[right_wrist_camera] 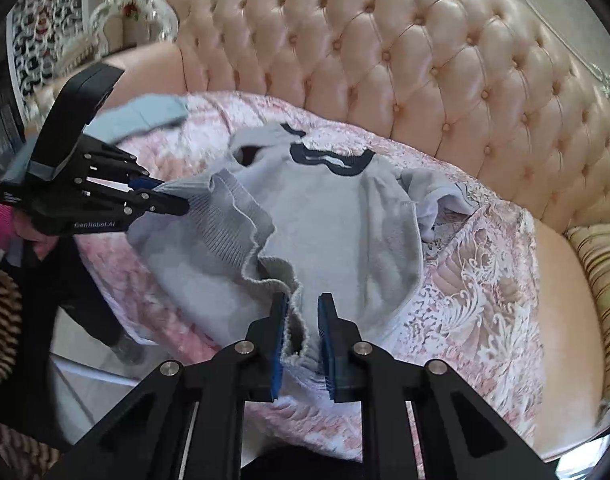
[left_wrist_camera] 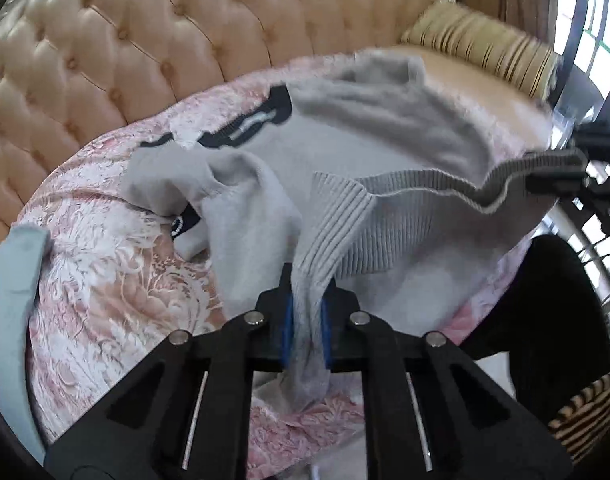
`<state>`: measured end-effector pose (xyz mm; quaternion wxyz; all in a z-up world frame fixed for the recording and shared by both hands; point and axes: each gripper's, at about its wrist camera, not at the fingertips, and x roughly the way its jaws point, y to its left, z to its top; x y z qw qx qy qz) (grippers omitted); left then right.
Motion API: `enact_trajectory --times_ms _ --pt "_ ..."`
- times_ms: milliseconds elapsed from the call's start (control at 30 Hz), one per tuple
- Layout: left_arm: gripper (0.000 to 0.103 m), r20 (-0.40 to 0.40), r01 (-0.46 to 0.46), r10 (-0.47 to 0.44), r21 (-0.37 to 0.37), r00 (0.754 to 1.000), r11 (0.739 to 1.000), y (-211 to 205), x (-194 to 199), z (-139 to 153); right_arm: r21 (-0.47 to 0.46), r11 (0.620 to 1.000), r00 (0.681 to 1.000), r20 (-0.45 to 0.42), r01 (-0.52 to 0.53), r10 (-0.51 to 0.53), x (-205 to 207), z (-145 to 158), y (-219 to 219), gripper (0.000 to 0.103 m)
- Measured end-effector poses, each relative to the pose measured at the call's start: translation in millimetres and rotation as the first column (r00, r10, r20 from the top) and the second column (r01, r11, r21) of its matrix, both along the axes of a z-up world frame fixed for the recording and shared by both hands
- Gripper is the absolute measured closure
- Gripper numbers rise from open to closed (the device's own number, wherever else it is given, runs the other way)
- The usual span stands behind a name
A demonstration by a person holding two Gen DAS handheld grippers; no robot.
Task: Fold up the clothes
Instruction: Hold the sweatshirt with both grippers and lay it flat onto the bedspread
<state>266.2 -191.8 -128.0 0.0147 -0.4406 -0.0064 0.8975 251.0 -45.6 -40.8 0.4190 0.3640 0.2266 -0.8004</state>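
The grey sweater (left_wrist_camera: 345, 152) lies mid-frame on the sofa's pink cover (left_wrist_camera: 105, 264), collar toward the backrest; the left tool (left_wrist_camera: 307, 320) and right tool (right_wrist_camera: 303, 332) each pinch its ribbed hem (left_wrist_camera: 405, 200), lifted, seemingly for folding toward the collar; both corners should travel level.

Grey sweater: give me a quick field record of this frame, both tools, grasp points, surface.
garment: grey sweater, dark collar trim, lying crumpled with the collar toward the sofa back
left tool: shut on the ribbed hem
right tool: shut on the same hem, further along
hem state: lifted off the cover and slack between the two tools, wavy
surface: pink patterned cover over a tufted sofa
other cloth: light blue item at the cover's edge
image: motion blur
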Motion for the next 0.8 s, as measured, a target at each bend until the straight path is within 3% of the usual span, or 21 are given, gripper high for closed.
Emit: enact_trajectory --times_ms 233,533,667,733,800 --pt "0.091 -0.060 0.079 -0.077 0.022 0.995 0.997 17.7 53.9 26.9 -0.039 0.999 1.000 0.012 -0.019 0.020 34.1 13.3 24.7 0.087" --pt "0.090 0.081 0.096 -0.101 0.062 0.992 0.993 33.6 90.9 -20.5 0.003 1.000 0.993 0.121 0.015 -0.015 63.2 -27.3 46.3 0.087" --pt "0.083 0.139 0.084 -0.095 0.083 0.986 0.993 33.2 92.6 -30.1 0.045 0.998 0.981 0.186 0.048 -0.055 61.5 -43.5 53.0 0.087" --pt "0.081 0.168 0.078 -0.093 0.093 0.981 0.993 33.0 93.4 -34.9 0.056 0.996 0.978 0.193 0.065 -0.075 60.7 -43.6 55.7 0.086" --pt "0.072 0.172 0.057 -0.077 0.121 0.982 0.991 28.4 93.8 -28.9 0.064 0.995 0.982 0.169 0.074 -0.084 60.7 -35.4 55.9 0.086"
